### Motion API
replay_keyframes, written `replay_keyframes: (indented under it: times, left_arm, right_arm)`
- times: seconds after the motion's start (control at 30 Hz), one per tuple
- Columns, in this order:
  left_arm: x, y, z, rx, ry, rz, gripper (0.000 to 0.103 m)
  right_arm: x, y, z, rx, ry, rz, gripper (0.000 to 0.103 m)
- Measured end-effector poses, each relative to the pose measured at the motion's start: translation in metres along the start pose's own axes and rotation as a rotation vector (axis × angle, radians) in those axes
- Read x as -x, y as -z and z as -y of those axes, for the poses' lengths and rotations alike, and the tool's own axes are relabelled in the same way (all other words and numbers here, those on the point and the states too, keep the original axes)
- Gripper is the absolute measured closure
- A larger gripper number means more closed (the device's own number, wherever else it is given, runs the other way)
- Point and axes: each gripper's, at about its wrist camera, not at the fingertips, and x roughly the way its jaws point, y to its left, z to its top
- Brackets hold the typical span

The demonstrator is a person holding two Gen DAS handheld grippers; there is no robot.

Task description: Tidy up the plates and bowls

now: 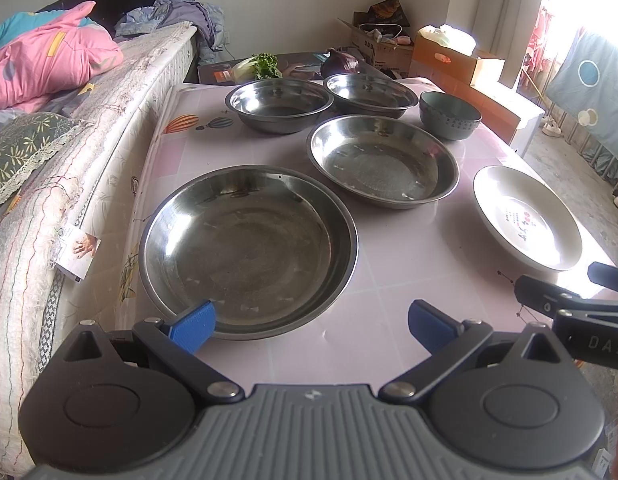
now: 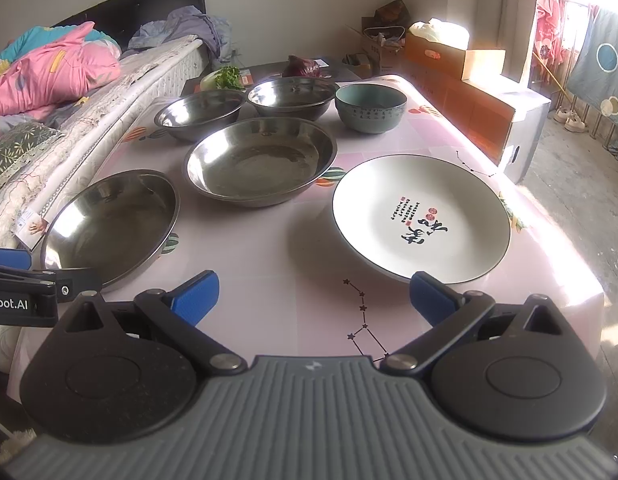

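Note:
On the pink table [image 1: 389,300] lie two shallow steel plates, a near one [image 1: 249,248] [image 2: 113,224] and a middle one [image 1: 383,160] [image 2: 261,160]. Behind them stand two steel bowls [image 1: 279,104] [image 1: 371,94] and a dark green ceramic bowl [image 1: 449,114] [image 2: 371,106]. A white plate with black calligraphy [image 1: 525,216] [image 2: 421,216] lies at the right. My left gripper [image 1: 311,328] is open and empty, its left fingertip over the near steel plate's front rim. My right gripper [image 2: 313,296] is open and empty just before the white plate.
A bed with a mattress [image 1: 69,184] and pink quilt [image 1: 49,64] runs along the table's left side. Greens [image 1: 265,66] and a purple cabbage [image 1: 341,64] sit on a dark surface behind the table. Cardboard boxes [image 1: 453,60] stand at the back right.

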Motion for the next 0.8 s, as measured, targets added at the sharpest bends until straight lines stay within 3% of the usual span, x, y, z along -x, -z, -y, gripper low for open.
replay_keyframes:
  times: [0.8]
  left_arm:
    - [0.0001, -0.0002, 0.0001, 0.0, 0.001, -0.003, 0.0]
  right_arm:
    - [0.0022, -0.0036, -0.0023, 0.006, 0.003, 0.003, 0.001]
